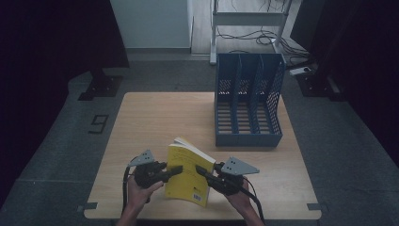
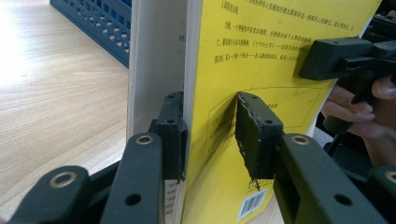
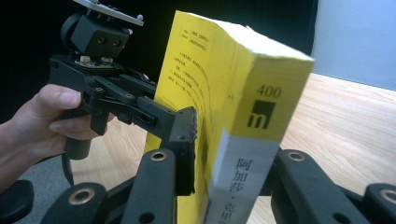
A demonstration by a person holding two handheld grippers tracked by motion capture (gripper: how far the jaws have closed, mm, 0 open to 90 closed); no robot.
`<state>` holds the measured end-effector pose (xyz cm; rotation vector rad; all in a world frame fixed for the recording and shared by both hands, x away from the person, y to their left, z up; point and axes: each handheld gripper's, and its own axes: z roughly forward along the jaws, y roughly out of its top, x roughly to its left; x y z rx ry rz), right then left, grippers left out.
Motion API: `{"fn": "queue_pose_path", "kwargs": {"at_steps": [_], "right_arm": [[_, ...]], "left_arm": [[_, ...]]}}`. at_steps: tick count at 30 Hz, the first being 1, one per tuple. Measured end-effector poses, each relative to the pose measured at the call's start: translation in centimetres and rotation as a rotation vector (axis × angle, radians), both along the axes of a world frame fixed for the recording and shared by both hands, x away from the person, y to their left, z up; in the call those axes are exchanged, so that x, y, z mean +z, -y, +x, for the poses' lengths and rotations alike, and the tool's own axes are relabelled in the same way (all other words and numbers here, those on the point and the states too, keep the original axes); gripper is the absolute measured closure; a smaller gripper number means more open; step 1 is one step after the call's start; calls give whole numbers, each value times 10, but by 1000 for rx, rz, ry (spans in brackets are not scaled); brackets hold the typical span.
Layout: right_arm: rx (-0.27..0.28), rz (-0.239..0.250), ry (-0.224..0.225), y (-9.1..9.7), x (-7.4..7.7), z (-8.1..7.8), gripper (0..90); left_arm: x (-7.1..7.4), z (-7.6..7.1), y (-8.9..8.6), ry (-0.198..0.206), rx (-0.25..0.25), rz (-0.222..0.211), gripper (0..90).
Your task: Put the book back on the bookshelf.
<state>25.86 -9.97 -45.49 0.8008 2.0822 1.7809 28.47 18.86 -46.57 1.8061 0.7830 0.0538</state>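
A thick yellow book (image 1: 188, 175) is standing tilted near the front edge of the worktop (image 1: 141, 122), well in front of the blue file rack (image 1: 248, 101). The left tongs (image 1: 175, 170) are grasping it from the page side, one pad on the yellow cover above a barcode. The right tongs (image 1: 201, 170) are clenching it across the spine, which is showing "400", a black "m" logo and Chinese characters; small printed lines are running down the cover, too fine to read.
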Motion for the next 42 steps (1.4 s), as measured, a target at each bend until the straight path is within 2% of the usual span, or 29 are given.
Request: {"fn": "queue_pose_path", "kwargs": {"at_steps": [6, 13, 19, 23, 26, 31, 34, 38, 42], "right_arm": [[-3, 7, -11, -4, -3, 1, 675], [-28, -13, -9, -7, -4, -1, 709], [-39, -39, 9, -9, 1, -3, 718], [-57, -40, 53, -7, 5, -7, 736], [-64, -99, 108, -7, 9, -11, 735], [-60, -105, 106, -5, 10, -11, 732], [-36, -109, 103, -5, 10, -10, 720], [-16, -93, 80, -5, 8, -8, 661], [-26, -96, 62, -11, 5, -6, 663]], "left_arm": [[0, -3, 3, 13, 14, 5, 637], [1, -4, 5, 24, 13, 14, 624], [1, -3, 6, 22, 23, -1, 550], [0, -3, 8, 30, 34, -12, 510], [-1, -3, 10, 33, 38, -7, 500], [-1, -2, 7, 23, 44, -12, 507], [-1, -2, 8, 18, 37, -12, 505], [-1, -4, 11, 28, 29, -2, 506], [0, -4, 12, 34, 21, 7, 507]]}}
